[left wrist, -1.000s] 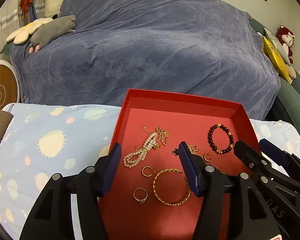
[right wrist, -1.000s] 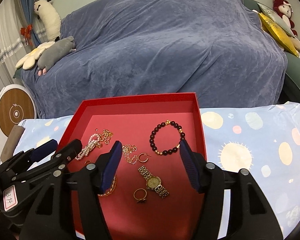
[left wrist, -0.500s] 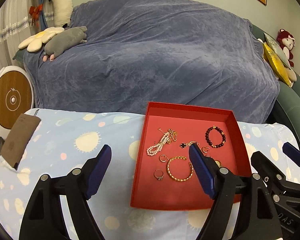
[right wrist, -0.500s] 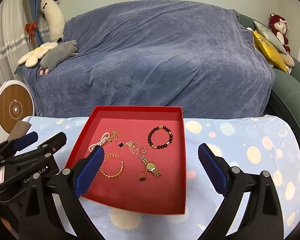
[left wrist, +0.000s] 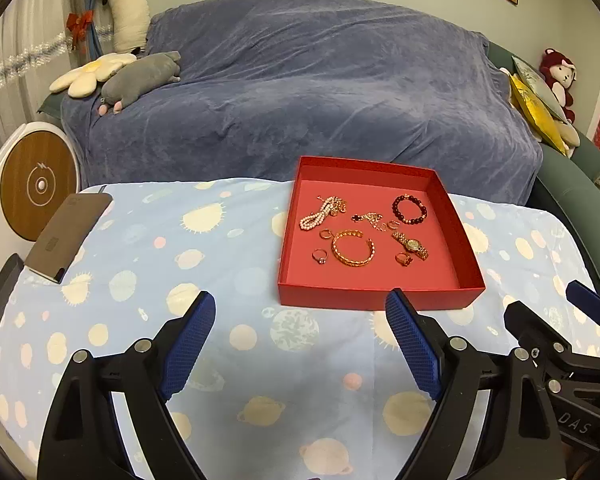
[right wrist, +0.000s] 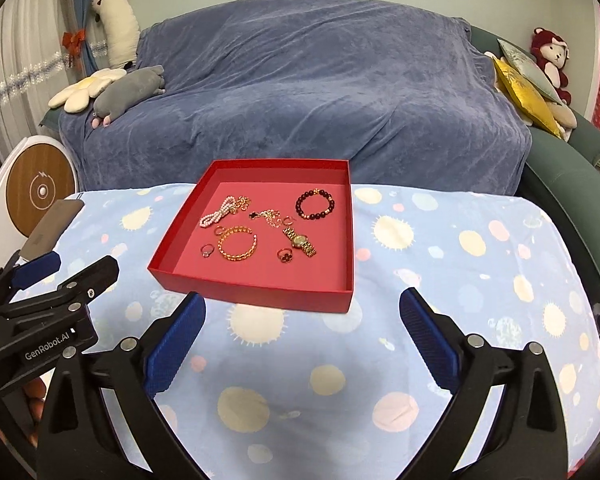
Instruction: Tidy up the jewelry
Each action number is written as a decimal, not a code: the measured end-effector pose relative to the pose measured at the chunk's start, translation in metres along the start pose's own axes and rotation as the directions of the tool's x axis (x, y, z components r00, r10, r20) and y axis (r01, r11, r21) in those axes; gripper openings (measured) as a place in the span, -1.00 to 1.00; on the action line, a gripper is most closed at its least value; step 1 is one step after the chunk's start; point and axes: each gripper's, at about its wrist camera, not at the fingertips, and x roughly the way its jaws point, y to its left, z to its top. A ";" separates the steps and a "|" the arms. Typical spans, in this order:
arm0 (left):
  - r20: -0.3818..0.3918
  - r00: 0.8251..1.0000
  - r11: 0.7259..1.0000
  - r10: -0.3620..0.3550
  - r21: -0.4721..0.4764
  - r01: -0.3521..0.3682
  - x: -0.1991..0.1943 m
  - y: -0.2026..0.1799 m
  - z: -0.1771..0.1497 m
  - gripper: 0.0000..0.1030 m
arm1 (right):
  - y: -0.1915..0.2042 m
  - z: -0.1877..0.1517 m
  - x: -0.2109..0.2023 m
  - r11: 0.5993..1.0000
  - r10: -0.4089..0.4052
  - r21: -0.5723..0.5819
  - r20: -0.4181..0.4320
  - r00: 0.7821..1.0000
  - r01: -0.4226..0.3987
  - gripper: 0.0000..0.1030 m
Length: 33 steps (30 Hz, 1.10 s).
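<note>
A red tray [left wrist: 380,299] sits on the planet-print tablecloth [left wrist: 220,248]. In it lie a pearl bracelet [left wrist: 316,218], a gold bangle [left wrist: 353,249], a dark bead bracelet [left wrist: 409,209], a gold watch [left wrist: 412,245], a thin chain [left wrist: 368,216] and some rings [left wrist: 320,256]. My left gripper [left wrist: 298,307] hovers just short of the tray's near wall, its jaws opening with nothing between them. My right gripper [right wrist: 302,299] hangs beside it in front of the same tray [right wrist: 260,292], jaws also opening and empty. The bangle [right wrist: 237,245] and watch [right wrist: 300,242] show there too.
A flat brown case [left wrist: 68,236] lies at the table's left edge. Beyond the table stands a sofa under a blue throw [left wrist: 300,80] with plush toys [left wrist: 140,80] and cushions [left wrist: 536,108]. A round white and wood device [left wrist: 36,188] leans at the left.
Both grippers have drawn back and upward from above the tray to the near side of the table, and both jaws have spread wider. The jewelry has stayed in place.
</note>
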 end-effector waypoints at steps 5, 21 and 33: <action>0.013 1.000 1.000 0.003 0.013 -0.003 -0.002 -0.002 -0.012 0.64 | 0.003 -0.014 0.001 1.000 -0.002 -0.007 -0.010 1.000 0.002 0.88; 0.014 1.000 1.000 -0.001 0.016 0.001 0.002 -0.003 -0.023 0.64 | 0.008 -0.027 0.002 0.998 -0.040 -0.046 0.000 0.999 0.040 0.89; 0.034 0.999 1.000 0.015 0.011 -0.015 -0.007 -0.005 -0.024 0.64 | 0.004 -0.029 -0.005 0.998 -0.054 -0.036 0.015 0.998 0.054 0.90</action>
